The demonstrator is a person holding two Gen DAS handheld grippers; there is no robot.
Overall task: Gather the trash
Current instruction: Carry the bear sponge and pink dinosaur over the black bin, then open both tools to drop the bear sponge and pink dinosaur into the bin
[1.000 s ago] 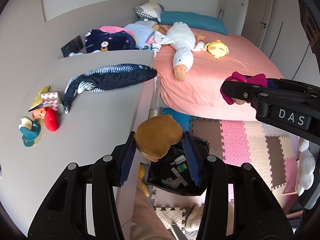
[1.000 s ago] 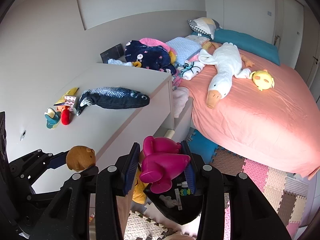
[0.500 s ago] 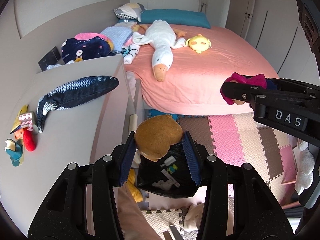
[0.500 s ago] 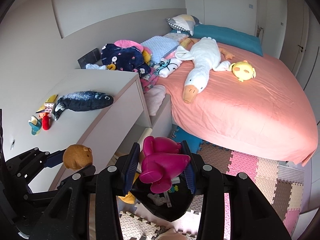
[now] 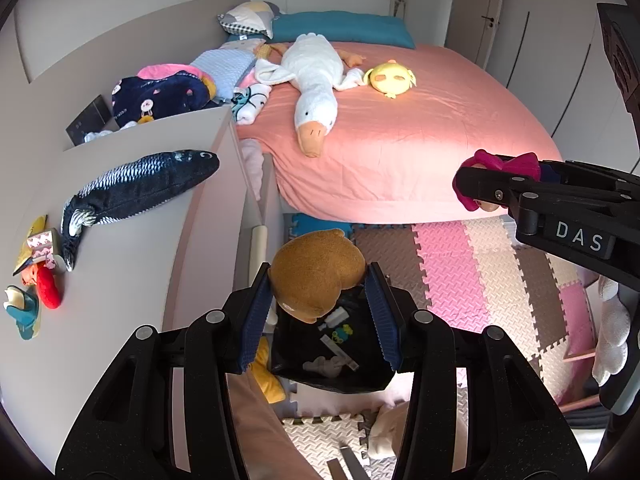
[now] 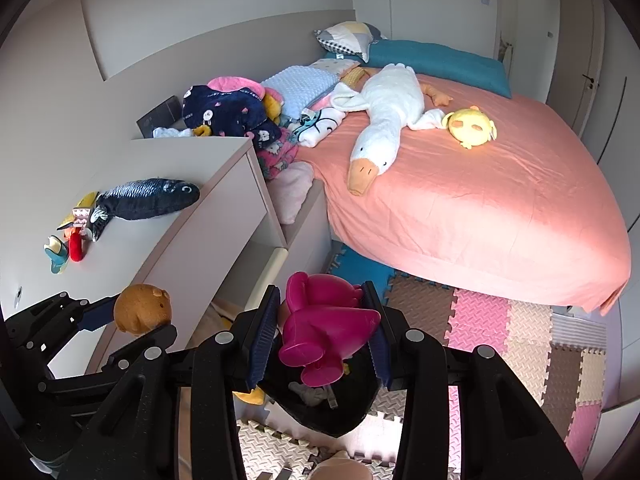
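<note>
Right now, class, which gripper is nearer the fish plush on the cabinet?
Left. The left gripper sits beside the cabinet bearing the fish plush; the right gripper is farther, toward the bed.

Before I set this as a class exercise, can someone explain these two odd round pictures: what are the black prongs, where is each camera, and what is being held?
No robot here: a person holds a two-finger gripper in each hand, with a fisheye camera on each looking along its fingers. One picture is from the left gripper, whose jaws are shut on a brown plush. The other is from the right gripper, jaws shut on a magenta toy. Each gripper also shows at the edge of the other's picture. Below both sits a black bag with scraps inside. A fish plush lies on the cabinet; a goose plush lies on the bed.
</note>
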